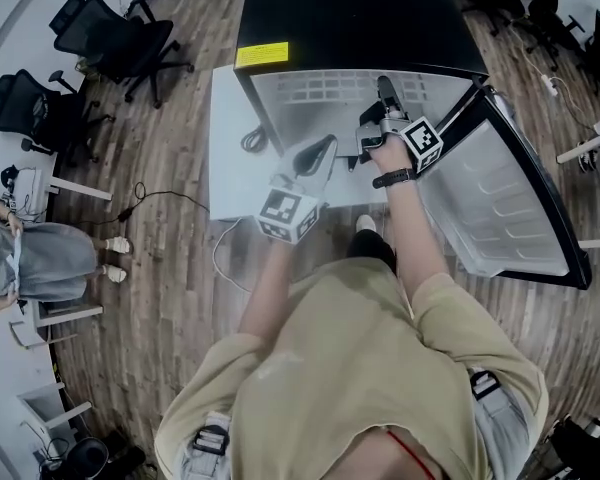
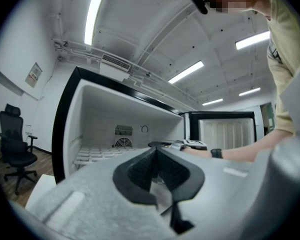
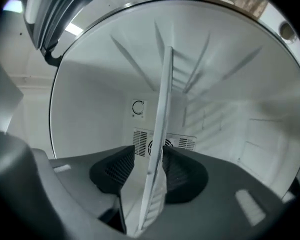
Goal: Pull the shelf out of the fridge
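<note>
No legible txt: yellow label on fridge too blurred.

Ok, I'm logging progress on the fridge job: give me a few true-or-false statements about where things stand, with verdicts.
1. The fridge door stands open. True.
2. The shelf has its edge between the right claw's jaws. True.
3. The left claw reaches inside the fridge. False: the left claw is held outside, in front of the opening.
4. The shelf is already fully out of the fridge. False: it sits inside.
</note>
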The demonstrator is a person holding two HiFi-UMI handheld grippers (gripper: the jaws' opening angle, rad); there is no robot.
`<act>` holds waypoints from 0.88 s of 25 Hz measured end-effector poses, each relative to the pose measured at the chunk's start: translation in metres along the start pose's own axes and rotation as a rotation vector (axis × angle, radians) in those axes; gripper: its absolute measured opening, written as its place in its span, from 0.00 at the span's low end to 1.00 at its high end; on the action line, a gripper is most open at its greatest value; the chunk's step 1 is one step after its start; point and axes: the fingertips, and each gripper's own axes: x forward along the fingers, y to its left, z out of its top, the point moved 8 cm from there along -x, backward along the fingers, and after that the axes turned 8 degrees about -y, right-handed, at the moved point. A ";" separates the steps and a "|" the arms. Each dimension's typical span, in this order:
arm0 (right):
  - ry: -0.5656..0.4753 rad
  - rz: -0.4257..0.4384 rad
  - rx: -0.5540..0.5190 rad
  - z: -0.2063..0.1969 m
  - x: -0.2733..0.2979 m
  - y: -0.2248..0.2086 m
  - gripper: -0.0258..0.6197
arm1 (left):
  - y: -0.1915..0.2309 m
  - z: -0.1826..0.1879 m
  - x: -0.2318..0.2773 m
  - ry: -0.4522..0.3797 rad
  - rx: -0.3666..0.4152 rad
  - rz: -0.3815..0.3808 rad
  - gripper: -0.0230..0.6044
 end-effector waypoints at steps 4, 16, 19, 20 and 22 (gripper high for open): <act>-0.024 -0.009 0.061 -0.002 0.005 -0.005 0.25 | 0.003 -0.001 -0.002 -0.013 -0.028 0.010 0.04; -0.028 -0.079 0.134 -0.005 0.002 -0.011 0.08 | -0.001 -0.007 -0.004 0.014 -0.053 0.000 0.04; -0.030 -0.085 0.136 -0.005 0.000 -0.011 0.08 | -0.002 -0.007 -0.006 0.016 -0.056 0.000 0.04; -0.029 -0.087 0.138 -0.005 0.000 -0.011 0.08 | -0.002 -0.007 -0.006 0.017 -0.057 0.001 0.04; -0.027 -0.089 0.140 -0.005 -0.001 -0.010 0.08 | -0.003 -0.007 -0.007 0.017 -0.059 0.000 0.04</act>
